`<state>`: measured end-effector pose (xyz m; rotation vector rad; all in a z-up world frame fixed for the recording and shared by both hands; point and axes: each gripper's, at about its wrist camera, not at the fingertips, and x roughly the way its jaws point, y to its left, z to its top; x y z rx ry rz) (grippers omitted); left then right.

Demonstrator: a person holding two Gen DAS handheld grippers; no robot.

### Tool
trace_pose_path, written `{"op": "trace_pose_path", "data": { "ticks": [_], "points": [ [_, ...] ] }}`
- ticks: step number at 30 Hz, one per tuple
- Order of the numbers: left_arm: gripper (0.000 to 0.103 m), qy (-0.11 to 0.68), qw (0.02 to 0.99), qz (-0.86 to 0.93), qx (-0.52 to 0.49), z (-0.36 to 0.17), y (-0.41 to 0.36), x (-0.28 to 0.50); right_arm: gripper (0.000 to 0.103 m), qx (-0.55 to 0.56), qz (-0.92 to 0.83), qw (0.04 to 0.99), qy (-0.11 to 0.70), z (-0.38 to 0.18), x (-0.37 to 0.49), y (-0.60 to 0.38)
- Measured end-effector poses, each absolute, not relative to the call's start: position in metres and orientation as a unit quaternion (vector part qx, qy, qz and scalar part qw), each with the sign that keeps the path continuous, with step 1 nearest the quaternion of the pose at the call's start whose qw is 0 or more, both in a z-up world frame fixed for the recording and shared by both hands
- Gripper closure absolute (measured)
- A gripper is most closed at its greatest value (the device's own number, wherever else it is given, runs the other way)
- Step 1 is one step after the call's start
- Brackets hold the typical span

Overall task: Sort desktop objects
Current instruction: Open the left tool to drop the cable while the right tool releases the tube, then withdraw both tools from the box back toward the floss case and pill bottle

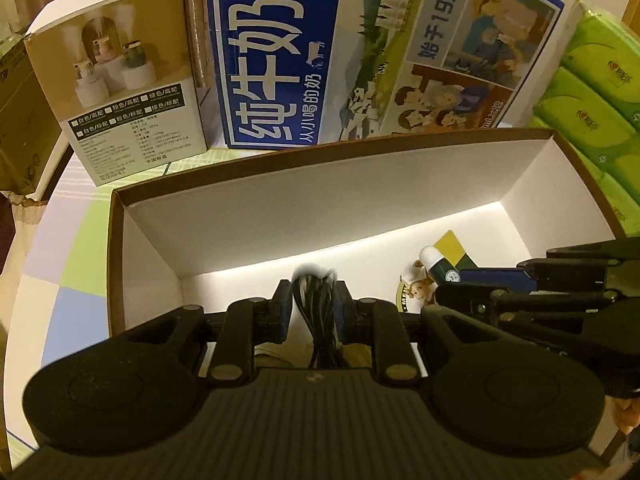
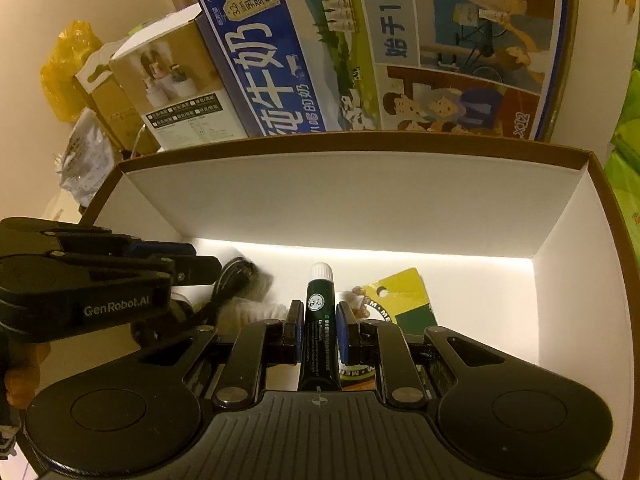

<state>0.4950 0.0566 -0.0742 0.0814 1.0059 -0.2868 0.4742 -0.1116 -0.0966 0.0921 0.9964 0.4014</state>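
Both grippers reach down into an open cardboard box [image 1: 320, 200] with white inner walls [image 2: 360, 208]. My left gripper [image 1: 313, 306] is shut on a bundle of black cable [image 1: 316, 304], which hangs between its blue pads. My right gripper [image 2: 318, 330] is shut on a dark green tube with a white cap [image 2: 320, 312]. In the left wrist view the right gripper [image 1: 464, 284] comes in from the right with that tube [image 1: 438, 262]. The right wrist view shows the left gripper [image 2: 200, 260] at the left, with the cable [image 2: 236, 276] beside it.
On the box floor lie a yellow and green card [image 2: 404, 300] and a small figure on a round badge [image 1: 416, 292]. Behind the box stand a blue milk carton [image 1: 280, 60] and a brown product box [image 1: 132, 92]. Green tissue packs [image 1: 592, 92] lie at the right.
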Motion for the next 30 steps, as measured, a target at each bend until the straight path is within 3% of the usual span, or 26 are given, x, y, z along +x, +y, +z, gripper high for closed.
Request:
{"op": "trace_pose_path", "data": {
  "ticks": [4,6,7,11,16,20,22,30],
  "points": [
    [0.076,0.477,0.868,-0.134,0.04,-0.071,0.056,0.497,0.086,0.044,0.206,0.855,0.474,-0.096,0.474,-0.111],
    [0.066,0.478,0.868,-0.132,0.042,-0.07,0.056,0.495,0.059,0.039,0.207,0.855,0.474,-0.094,0.472,-0.11],
    [0.064,0.478,0.868,-0.13,0.044,-0.069,0.055,0.494,0.035,0.034,0.204,0.859,0.469,-0.092,0.469,-0.11],
    [0.06,0.479,0.865,-0.138,0.048,-0.067,0.054,0.488,0.027,0.008,0.21,0.863,0.46,-0.084,0.459,-0.111],
    [0.043,0.474,0.867,-0.142,0.054,-0.059,0.055,0.477,0.007,-0.013,0.212,0.861,0.462,-0.077,0.445,-0.114],
    [0.036,0.473,0.867,-0.149,0.055,-0.052,0.055,0.465,0.002,-0.029,0.209,0.865,0.455,-0.071,0.429,-0.118],
    [0.027,0.469,0.868,-0.151,0.053,-0.047,0.056,0.456,0.002,-0.037,0.209,0.869,0.447,-0.067,0.419,-0.119],
    [0.019,0.457,0.877,-0.143,0.045,-0.026,0.057,0.418,0.002,-0.023,0.197,0.883,0.425,-0.051,0.381,-0.133]
  ]
}}
